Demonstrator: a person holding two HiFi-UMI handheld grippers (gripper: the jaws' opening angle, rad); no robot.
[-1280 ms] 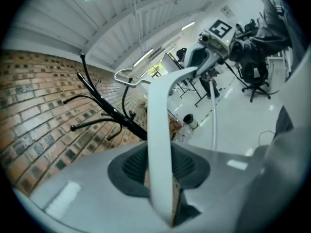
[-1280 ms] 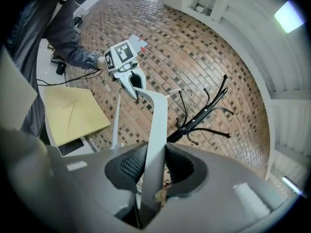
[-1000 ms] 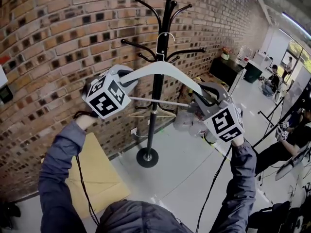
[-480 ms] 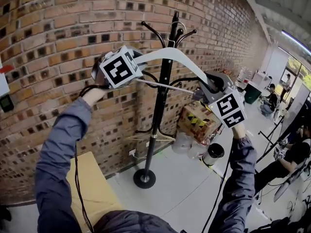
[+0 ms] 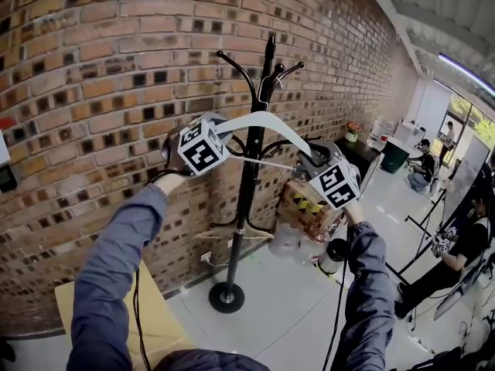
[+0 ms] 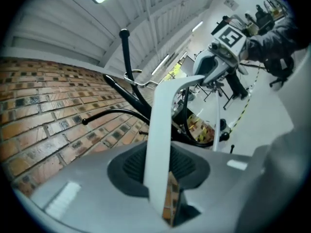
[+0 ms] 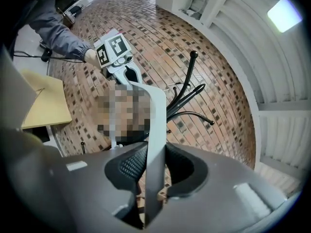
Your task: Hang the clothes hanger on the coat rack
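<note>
Brick wall [image 5: 93,91] filling head view; coat rack [image 5: 249,199] at centre, clothes hanger [image 5: 259,120] across its pole between left gripper [image 5: 219,130] and right gripper [image 5: 309,154]. Left gripper view: jaws clamped on hanger's end, hook [image 6: 146,84] beside prongs. Right gripper view: jaws clamped on opposite end.

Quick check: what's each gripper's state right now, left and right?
Left gripper: shut on one end of the white clothes hanger.
Right gripper: shut on the other end of it.
</note>
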